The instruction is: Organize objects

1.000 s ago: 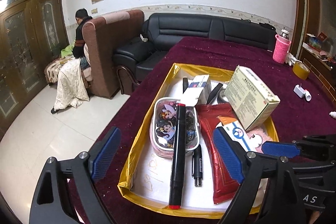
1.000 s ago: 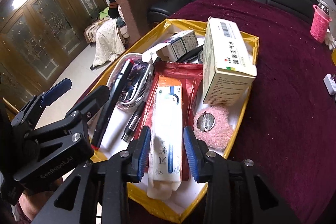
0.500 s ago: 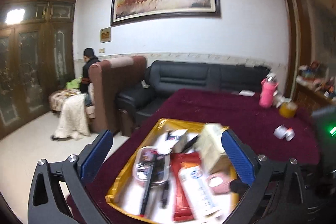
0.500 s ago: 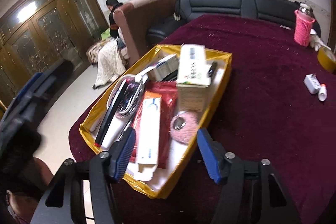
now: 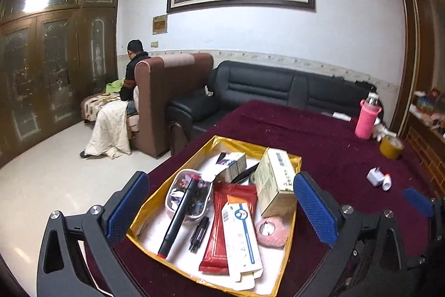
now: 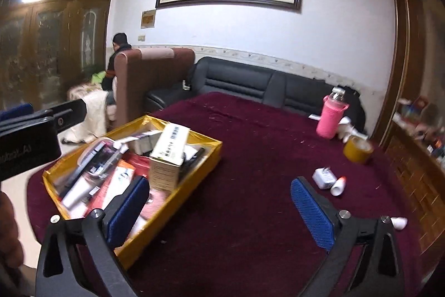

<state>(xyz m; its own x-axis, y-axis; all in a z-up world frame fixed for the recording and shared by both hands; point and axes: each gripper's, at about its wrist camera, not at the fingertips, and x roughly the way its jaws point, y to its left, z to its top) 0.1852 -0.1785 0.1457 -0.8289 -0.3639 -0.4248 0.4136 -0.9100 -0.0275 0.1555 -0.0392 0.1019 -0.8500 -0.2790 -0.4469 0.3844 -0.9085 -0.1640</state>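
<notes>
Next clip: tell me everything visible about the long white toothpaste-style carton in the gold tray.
The white carton is a long, flat cardboard box with an orange end, a blue stripe and a round blue logo. It lies flat, lengthwise, partly on the red packet, with the pink fuzzy pad just to its right. Its near end flaps are open, near the front rim of the gold tray. No gripper touches it.

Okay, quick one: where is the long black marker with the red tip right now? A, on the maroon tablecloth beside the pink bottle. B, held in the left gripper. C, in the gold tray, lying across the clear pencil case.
C: the black marker lies in the gold tray, across the clear pencil case.
</notes>
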